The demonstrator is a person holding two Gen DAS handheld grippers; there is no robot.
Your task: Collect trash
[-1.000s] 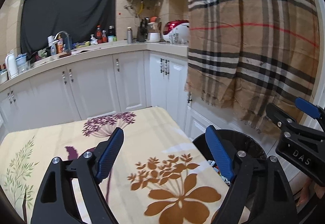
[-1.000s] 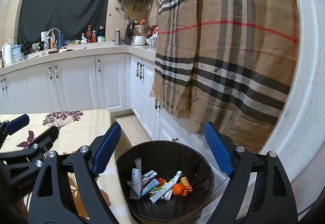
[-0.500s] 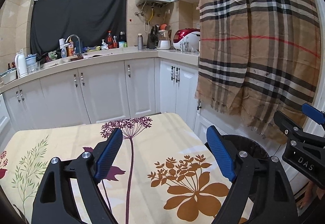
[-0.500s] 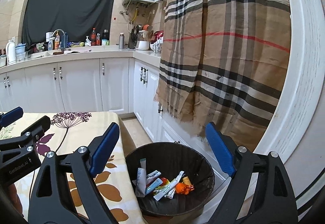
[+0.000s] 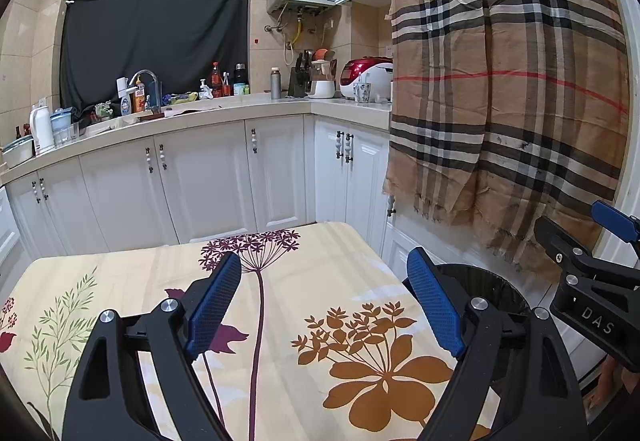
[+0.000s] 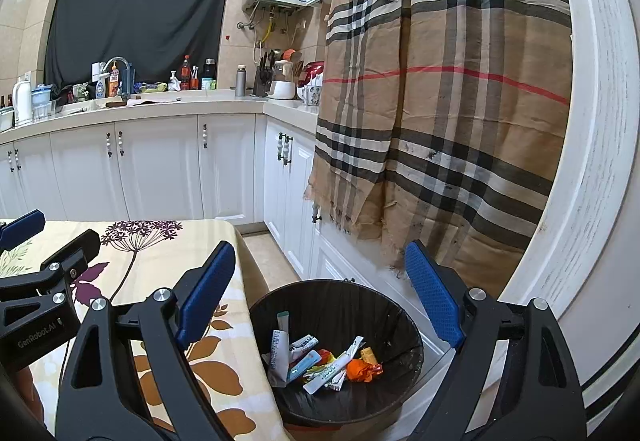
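While my right gripper (image 6: 320, 301) and left gripper (image 5: 324, 305) gape wide and empty, the wrappers (image 6: 320, 361) lie in the black trash bin (image 6: 396, 305) beside the table (image 6: 224, 373), their long axes running every way.

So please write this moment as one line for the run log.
left gripper: open, empty, over table | right gripper: open, empty, above bin | wrappers: in bin | table: no trash visible

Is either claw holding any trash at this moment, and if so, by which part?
Nothing is held. The left claw and right claw both stand open and empty; the wrappers lie in the bin.
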